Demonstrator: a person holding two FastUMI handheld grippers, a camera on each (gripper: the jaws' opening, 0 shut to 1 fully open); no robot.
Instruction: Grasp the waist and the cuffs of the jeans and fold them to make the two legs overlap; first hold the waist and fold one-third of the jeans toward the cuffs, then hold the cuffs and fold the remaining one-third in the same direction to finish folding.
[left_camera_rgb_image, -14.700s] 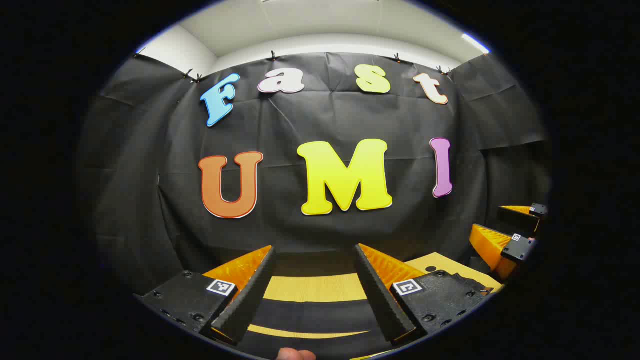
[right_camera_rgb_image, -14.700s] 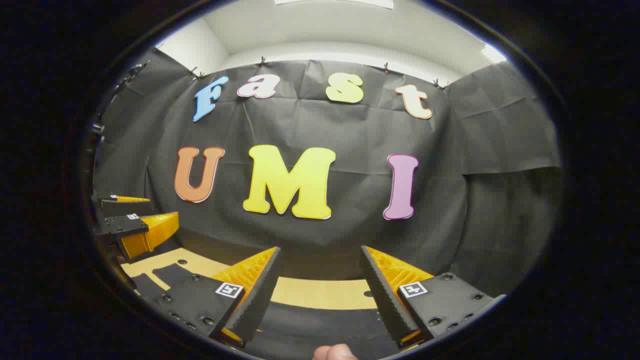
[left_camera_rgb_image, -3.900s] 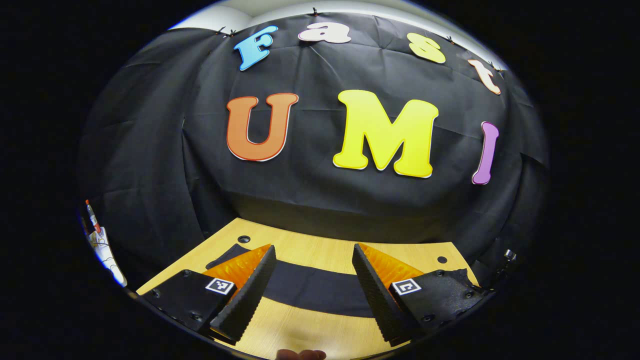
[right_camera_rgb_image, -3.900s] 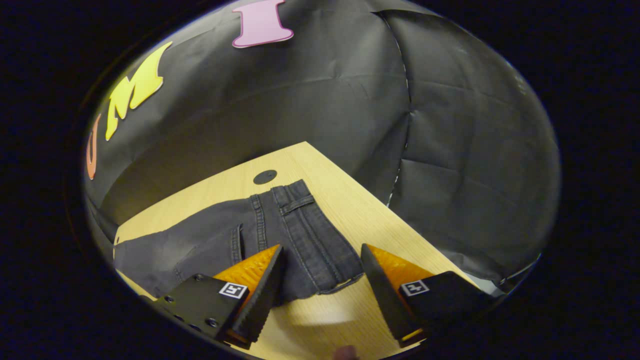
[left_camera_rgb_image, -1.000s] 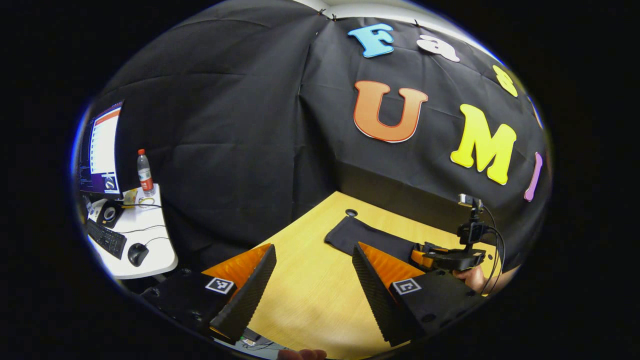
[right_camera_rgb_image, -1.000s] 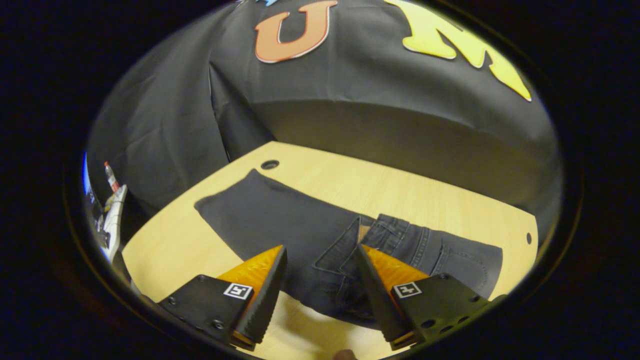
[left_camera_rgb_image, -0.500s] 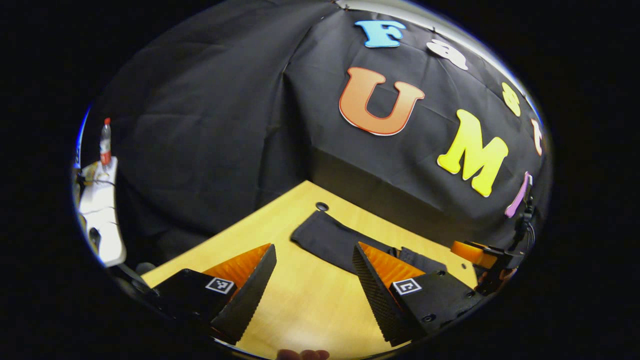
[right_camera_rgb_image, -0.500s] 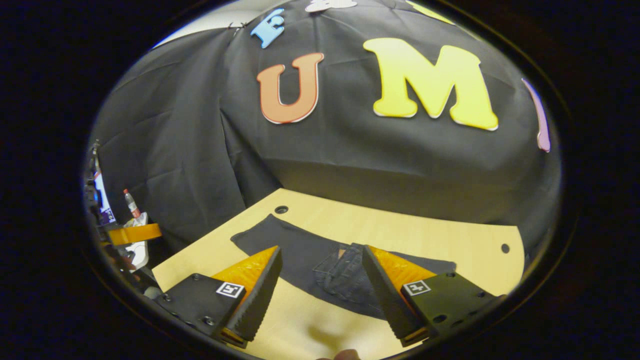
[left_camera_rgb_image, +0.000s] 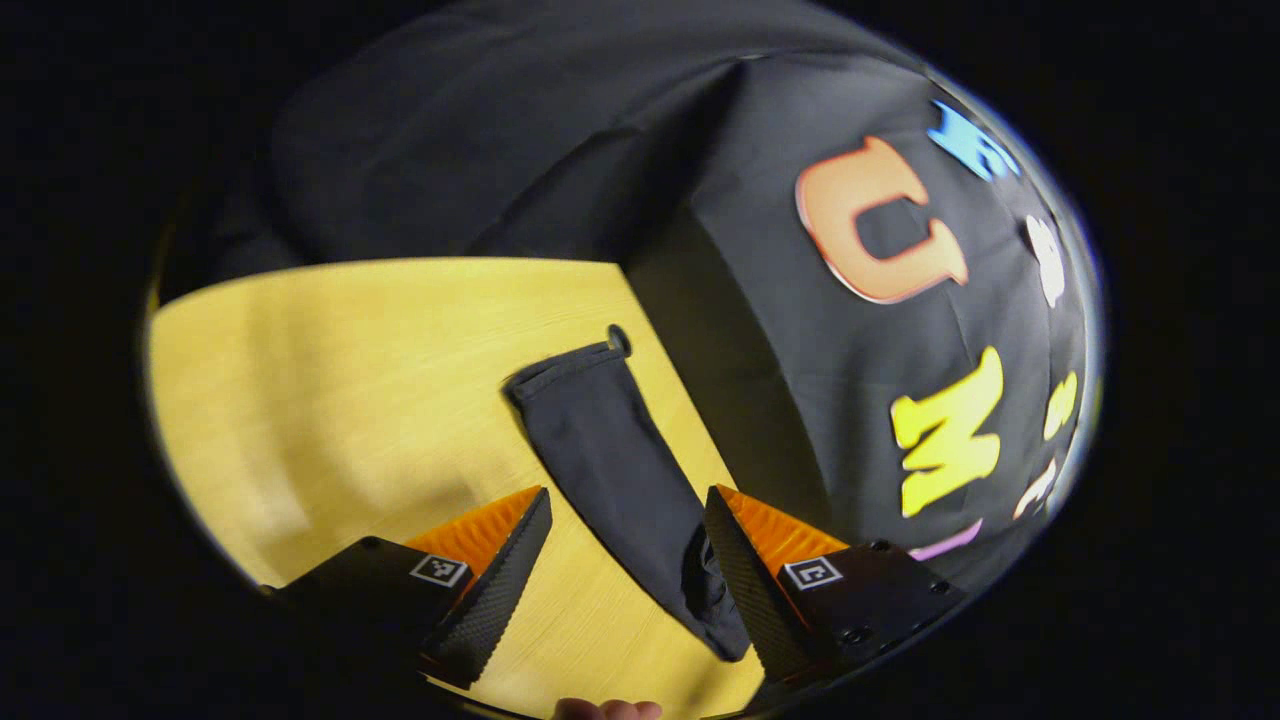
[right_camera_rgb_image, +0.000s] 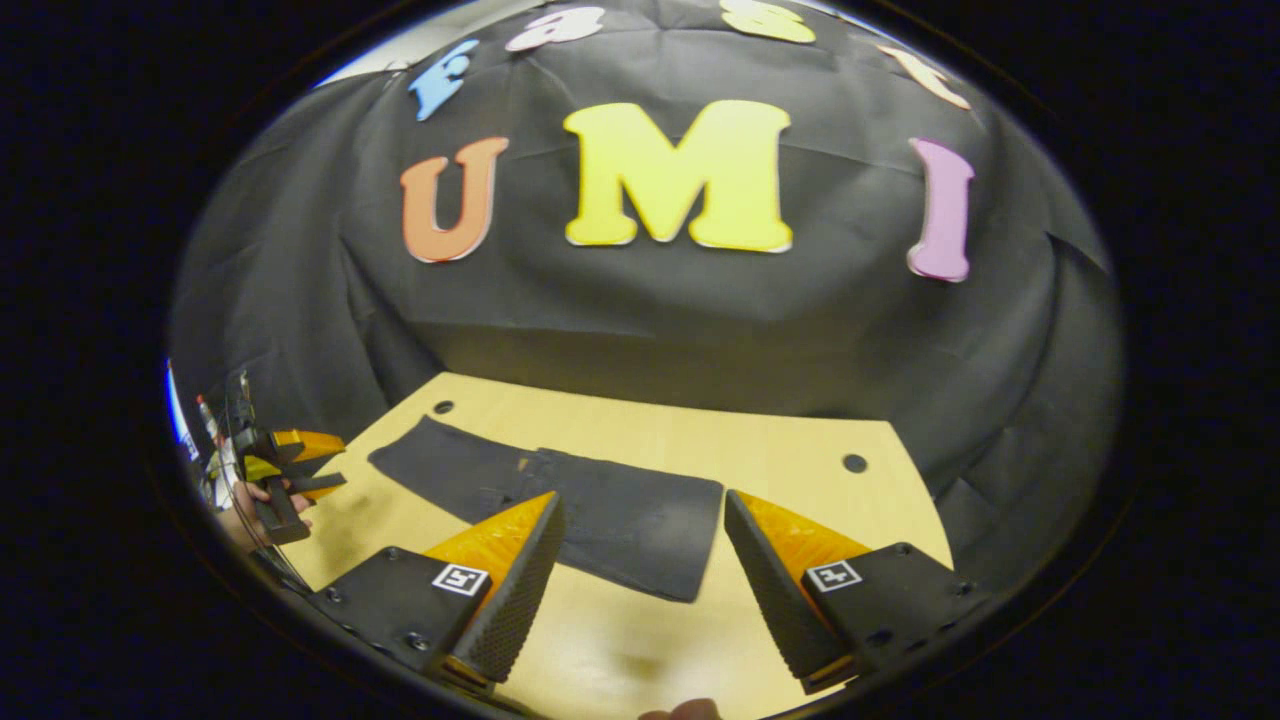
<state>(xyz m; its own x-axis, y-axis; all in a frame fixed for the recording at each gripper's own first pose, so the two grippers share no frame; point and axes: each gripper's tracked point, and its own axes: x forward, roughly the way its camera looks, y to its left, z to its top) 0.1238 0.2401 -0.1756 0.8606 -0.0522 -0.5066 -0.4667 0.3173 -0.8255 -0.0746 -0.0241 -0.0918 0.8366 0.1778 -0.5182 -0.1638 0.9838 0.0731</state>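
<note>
Dark jeans (right_camera_rgb_image: 600, 510) lengthwise along table's (right_camera_rgb_image: 800, 450) back edge.

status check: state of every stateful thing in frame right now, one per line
jeans: lying flat on the table, one end already folded over, cuff end laid out straight
left tool: open, fingers straddling the jeans, gripping nothing
right tool: open, empty, above the folded end of the jeans
table: wooden top, jeans resting on it

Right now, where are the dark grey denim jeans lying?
The dark grey denim jeans lie flat on the light wooden table, toward its far edge by the black cloth wall, just beyond the right gripper.
</note>
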